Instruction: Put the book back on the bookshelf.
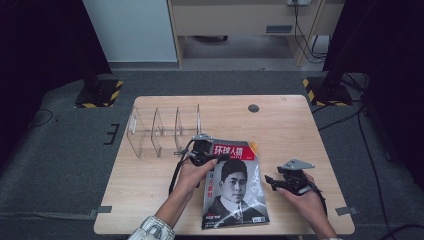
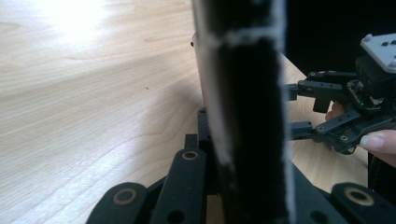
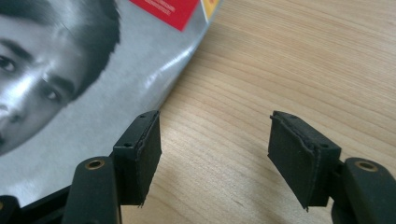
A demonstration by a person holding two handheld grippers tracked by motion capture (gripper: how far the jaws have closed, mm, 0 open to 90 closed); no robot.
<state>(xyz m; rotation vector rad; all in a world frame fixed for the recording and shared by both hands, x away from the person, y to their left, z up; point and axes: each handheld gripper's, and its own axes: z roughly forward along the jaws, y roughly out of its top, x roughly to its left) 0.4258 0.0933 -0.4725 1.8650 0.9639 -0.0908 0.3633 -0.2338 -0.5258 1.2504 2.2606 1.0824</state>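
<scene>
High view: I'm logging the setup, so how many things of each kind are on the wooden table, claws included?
Glossy magazine with a black-and-white portrait cover: 1
Clear plastic divided rack: 1
Black hand-held claws: 2, left claw, right claw
Total: 4

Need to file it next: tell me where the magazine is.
In the high view the magazine lies on the table's near edge, between both hands, its top left corner in the left gripper, below the clear rack.

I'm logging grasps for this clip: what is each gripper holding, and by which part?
The left gripper is shut on the magazine at its top left corner, near the spine. The right gripper is open beside the magazine's right edge, holding nothing.
</scene>
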